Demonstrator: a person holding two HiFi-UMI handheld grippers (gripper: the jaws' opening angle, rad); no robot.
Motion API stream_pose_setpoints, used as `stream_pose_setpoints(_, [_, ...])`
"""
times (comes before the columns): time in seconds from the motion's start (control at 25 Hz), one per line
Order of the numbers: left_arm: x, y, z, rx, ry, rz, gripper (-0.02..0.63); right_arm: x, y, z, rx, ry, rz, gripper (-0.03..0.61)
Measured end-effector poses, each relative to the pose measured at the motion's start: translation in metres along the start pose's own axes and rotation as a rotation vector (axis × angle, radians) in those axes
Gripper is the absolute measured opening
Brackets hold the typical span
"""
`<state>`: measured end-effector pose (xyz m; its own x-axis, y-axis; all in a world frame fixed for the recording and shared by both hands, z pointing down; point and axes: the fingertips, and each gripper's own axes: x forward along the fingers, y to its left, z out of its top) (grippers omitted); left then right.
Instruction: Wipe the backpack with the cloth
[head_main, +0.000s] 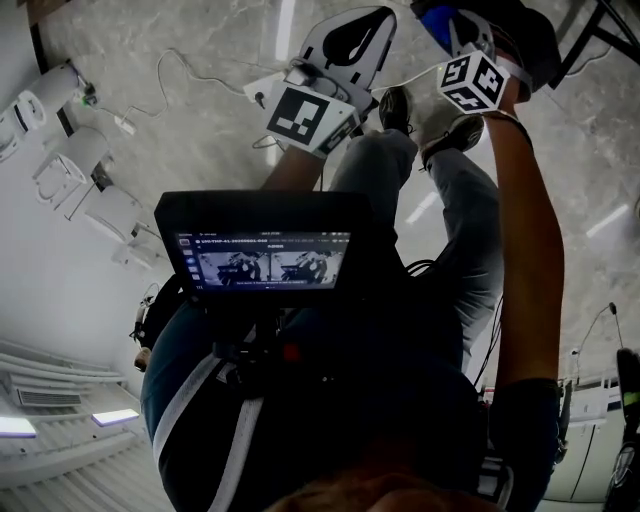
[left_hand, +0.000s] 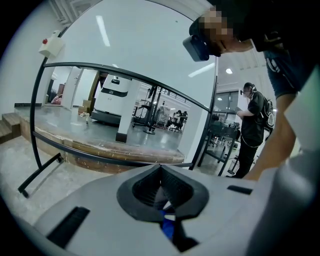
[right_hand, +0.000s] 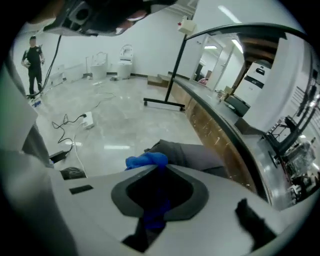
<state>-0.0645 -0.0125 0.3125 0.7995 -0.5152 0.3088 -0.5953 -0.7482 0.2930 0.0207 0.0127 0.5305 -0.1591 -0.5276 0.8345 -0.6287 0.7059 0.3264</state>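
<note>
In right hand-held gripper (right_hand: 159, 169), crumpled cloth (right_hand: 146, 160)

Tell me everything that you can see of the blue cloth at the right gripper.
The cloth is bright blue, soft-looking fabric, crumpled into a small bunch. The right gripper has its jaws closed on it, and the bunch bulges out past their tips, toward the left in the right gripper view. More blue shows in the dark opening behind the jaws, probably the same cloth. Grey fabric lies just behind the bunch; whether they touch cannot be told.
</note>
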Motion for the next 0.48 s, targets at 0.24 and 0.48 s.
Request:
stream_pose_setpoints(0.24, [-0.002, -0.001, 0.010, 0.012, -0.011, 0.007, 0.002, 0.024, 0.088, -0.037, -0.153, 0.055, 0.241, 0.040])
stream_pose_setpoints(0.48, [-0.002, 0.000, 0.014, 0.023, -0.024, 0.008, 0.002, 0.023, 0.109, -0.005, -0.165, -0.031, 0.305, 0.040])
